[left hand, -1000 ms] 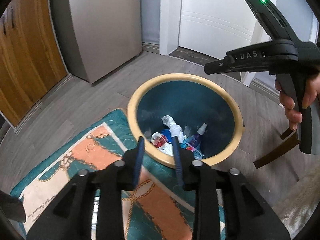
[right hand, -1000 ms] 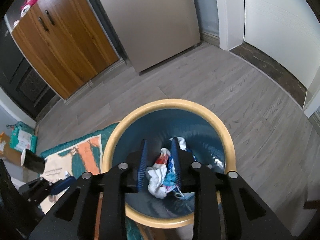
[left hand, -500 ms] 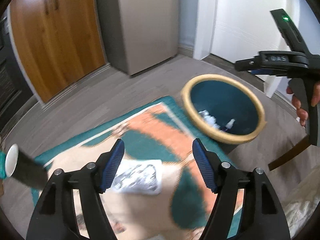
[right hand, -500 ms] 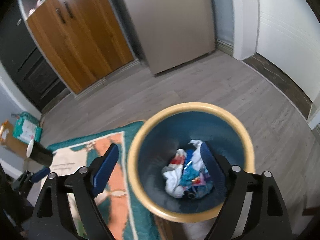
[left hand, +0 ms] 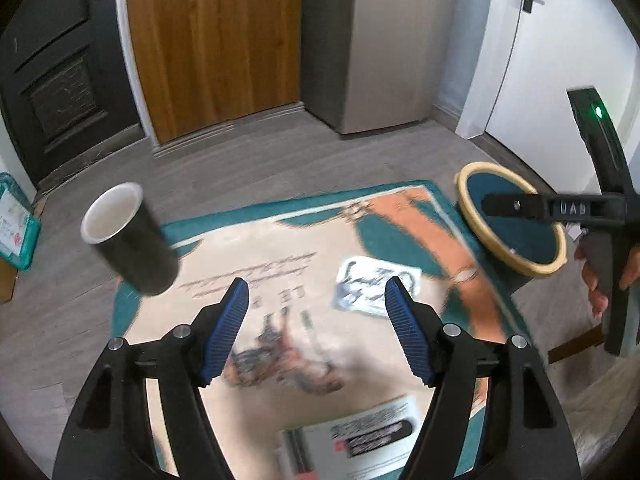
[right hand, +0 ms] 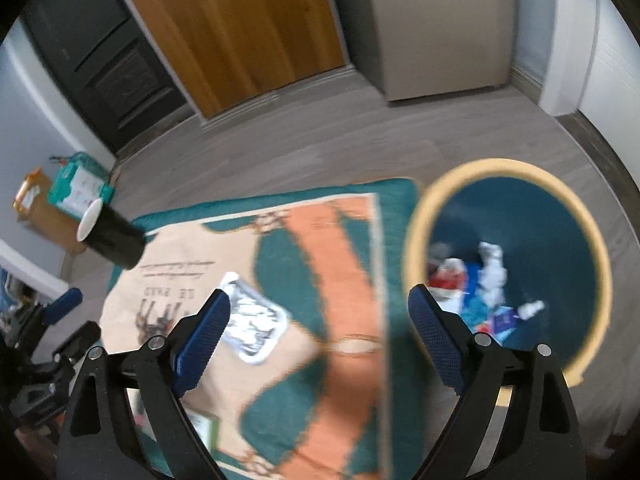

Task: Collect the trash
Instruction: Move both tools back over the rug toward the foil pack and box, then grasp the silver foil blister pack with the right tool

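My left gripper (left hand: 316, 296) hangs open over the patterned rug (left hand: 280, 240), nothing between its blue pads. A crumpled silver wrapper (left hand: 376, 288) lies on the rug just beyond its right finger. A black paper cup (left hand: 128, 240) with a white inside lies at the rug's far left corner. My right gripper (right hand: 318, 296) is also open and holds nothing. It hovers over the rug's right side, with the wrapper (right hand: 256, 320) by its left finger and the cup (right hand: 108, 236) far left. The yellow-rimmed blue bin (right hand: 412, 248) stands to its right with several pieces of trash inside.
A white printed box (left hand: 360, 436) lies on the rug's near edge. A green pack (right hand: 80, 184) and a cardboard box (right hand: 32, 200) sit by the far left wall. A wooden cupboard (left hand: 216, 40), a dark door (left hand: 60, 60) and a grey appliance (left hand: 380, 40) line the back.
Both grippers went from narrow to wide open and swung left, away from over the bin to above the rug. The cup and wrapper came into view; the bin slid to the right.
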### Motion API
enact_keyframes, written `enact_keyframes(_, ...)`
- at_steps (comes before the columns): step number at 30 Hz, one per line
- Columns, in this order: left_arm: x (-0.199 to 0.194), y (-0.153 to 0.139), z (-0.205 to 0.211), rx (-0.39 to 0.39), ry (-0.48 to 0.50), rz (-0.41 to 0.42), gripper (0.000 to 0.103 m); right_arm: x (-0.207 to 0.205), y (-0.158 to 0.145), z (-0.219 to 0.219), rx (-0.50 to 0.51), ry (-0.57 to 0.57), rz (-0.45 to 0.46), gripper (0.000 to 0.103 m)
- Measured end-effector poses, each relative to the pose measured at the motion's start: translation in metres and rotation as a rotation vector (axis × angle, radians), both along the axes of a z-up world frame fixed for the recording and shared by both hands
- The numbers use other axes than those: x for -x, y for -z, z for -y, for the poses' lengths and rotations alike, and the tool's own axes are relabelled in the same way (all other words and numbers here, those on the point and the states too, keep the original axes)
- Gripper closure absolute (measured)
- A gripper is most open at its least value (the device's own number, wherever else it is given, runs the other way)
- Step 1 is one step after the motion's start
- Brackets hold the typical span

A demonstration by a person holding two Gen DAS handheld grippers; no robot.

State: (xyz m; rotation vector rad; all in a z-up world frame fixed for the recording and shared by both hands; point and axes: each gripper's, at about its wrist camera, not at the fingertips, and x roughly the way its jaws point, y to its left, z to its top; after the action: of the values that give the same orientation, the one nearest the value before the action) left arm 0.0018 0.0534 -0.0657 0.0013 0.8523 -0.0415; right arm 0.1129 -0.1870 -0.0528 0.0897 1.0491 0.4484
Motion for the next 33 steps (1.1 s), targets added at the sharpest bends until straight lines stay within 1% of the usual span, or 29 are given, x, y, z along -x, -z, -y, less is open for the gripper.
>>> enact_keyframes(2, 0.007, 0.006, -0.009, -0.019, 0.001, -0.016, 0.033, 0.003, 0.002, -0.016, 0.005, -0.033, 0.018, 0.012)
enact_keyframes(7, 0.025, 0.023, -0.035, -0.014, 0.021, -0.029, 0.033, 0.013, 0.026, -0.055, 0.108, -0.132, 0.045, 0.012)
enact_keyframes(11, 0.033, 0.041, -0.045, -0.055, 0.047, -0.045, 0.033, 0.022, 0.043, -0.076, 0.185, -0.204, 0.066, 0.012)
enact_keyframes(14, 0.032, 0.053, -0.056, -0.012, 0.025, -0.067, 0.033, 0.03, 0.059, -0.095, 0.241, -0.283, 0.073, 0.012)
enact_keyframes(16, 0.03, 0.056, -0.058, -0.011, 0.019, -0.069, 0.033, 0.035, 0.07, -0.104, 0.299, -0.34, 0.081, 0.012)
enact_keyframes(21, 0.023, 0.058, -0.063, 0.004, 0.014, -0.07, 0.033, 0.033, 0.096, -0.118, 0.399, -0.407, 0.062, 0.012)
enact_keyframes(25, 0.016, 0.062, -0.064, 0.0, 0.015, -0.082, 0.033, 0.024, 0.106, -0.127, 0.416, -0.425, 0.057, 0.01)
enact_keyframes(28, 0.01, 0.064, -0.066, 0.008, 0.015, -0.088, 0.033, 0.016, 0.111, -0.133, 0.407, -0.443, 0.056, 0.007)
enact_keyframes(29, 0.009, 0.064, -0.066, 0.009, 0.015, -0.09, 0.033, 0.014, 0.112, -0.133, 0.398, -0.443, 0.056, 0.006)
enact_keyframes(31, 0.005, 0.066, -0.067, 0.013, 0.015, -0.096, 0.033, 0.008, 0.114, -0.133, 0.356, -0.437, 0.029, 0.006)
enact_keyframes(33, 0.003, 0.068, -0.068, 0.016, 0.011, -0.102, 0.033, 0.004, 0.116, -0.13, 0.321, -0.426, 0.013, 0.009)
